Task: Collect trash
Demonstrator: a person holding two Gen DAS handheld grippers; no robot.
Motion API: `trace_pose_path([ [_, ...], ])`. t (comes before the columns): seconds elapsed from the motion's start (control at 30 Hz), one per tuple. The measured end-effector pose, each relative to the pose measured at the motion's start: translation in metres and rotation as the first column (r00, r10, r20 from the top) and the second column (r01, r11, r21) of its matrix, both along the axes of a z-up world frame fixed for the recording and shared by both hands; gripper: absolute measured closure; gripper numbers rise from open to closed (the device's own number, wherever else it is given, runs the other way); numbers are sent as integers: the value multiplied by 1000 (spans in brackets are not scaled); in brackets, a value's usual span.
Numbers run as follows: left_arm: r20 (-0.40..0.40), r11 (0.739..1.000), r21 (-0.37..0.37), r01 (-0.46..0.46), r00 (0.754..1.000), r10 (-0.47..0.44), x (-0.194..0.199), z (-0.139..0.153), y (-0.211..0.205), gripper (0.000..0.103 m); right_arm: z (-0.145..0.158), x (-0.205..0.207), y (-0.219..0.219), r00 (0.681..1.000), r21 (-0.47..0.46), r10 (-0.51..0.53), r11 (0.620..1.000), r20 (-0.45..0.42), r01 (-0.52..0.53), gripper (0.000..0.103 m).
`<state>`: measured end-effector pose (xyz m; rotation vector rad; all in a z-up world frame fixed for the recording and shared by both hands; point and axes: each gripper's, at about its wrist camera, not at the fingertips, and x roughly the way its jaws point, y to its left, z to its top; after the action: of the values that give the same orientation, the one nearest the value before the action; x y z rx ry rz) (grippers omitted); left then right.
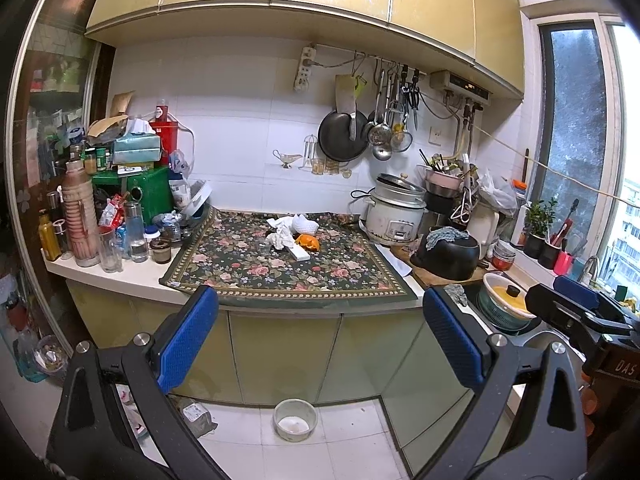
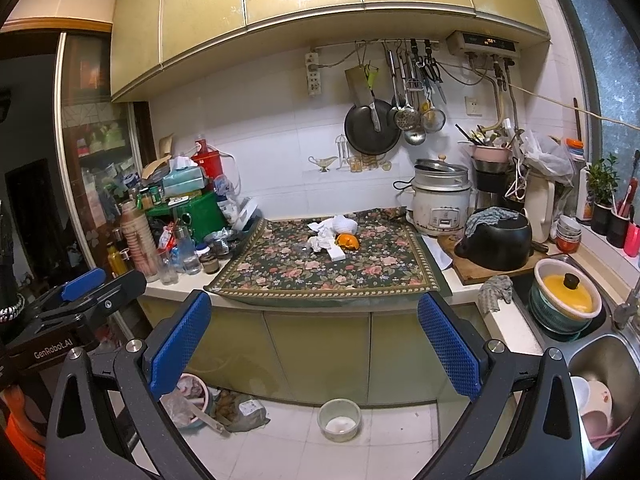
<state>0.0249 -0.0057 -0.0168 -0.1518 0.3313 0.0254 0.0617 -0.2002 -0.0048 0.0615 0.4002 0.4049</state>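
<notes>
The left tongs (image 1: 320, 344) stand wide apart with nothing between the blue pads, held out in front of the worktop (image 1: 120, 276) and well short of it. The right tongs (image 2: 314, 344) are spread just as wide and empty, level with the cupboard doors below the worktop edge. Each pair shows at the edge of the other's view: the right one at the far right of the left wrist picture, the left one at the far left of the right wrist picture.

Straight ahead of both, a dark floral cloth (image 1: 288, 264) covers the middle of the worktop and hangs slightly over its front edge. The trash sits together near the cloth's centre, toward the back: crumpled white tissue (image 1: 282, 232), an orange peel (image 1: 308, 242) just beside it on the right, and a flat white strip (image 1: 300, 254) lying in front, touching the pile. A white netted wrapper (image 1: 305, 224) lies behind the peel.

Left of the cloth stand crowded bottles, jars and a green box (image 1: 148, 192). To the right are a white rice cooker (image 1: 394, 216), a black pot (image 1: 450, 256) tilted on a wooden board, and a lidded yellow pot (image 2: 566, 292) in the sink. On the floor tiles below the cupboards rests a small bowl (image 1: 295, 420).
</notes>
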Motion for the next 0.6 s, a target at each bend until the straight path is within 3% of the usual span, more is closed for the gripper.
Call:
trace_pose_path([
  [0.6,-30,999,2,-49,998,49,45,2,-20,0,-3,34,-19,1000,13,11,1000,-17,-11,0],
])
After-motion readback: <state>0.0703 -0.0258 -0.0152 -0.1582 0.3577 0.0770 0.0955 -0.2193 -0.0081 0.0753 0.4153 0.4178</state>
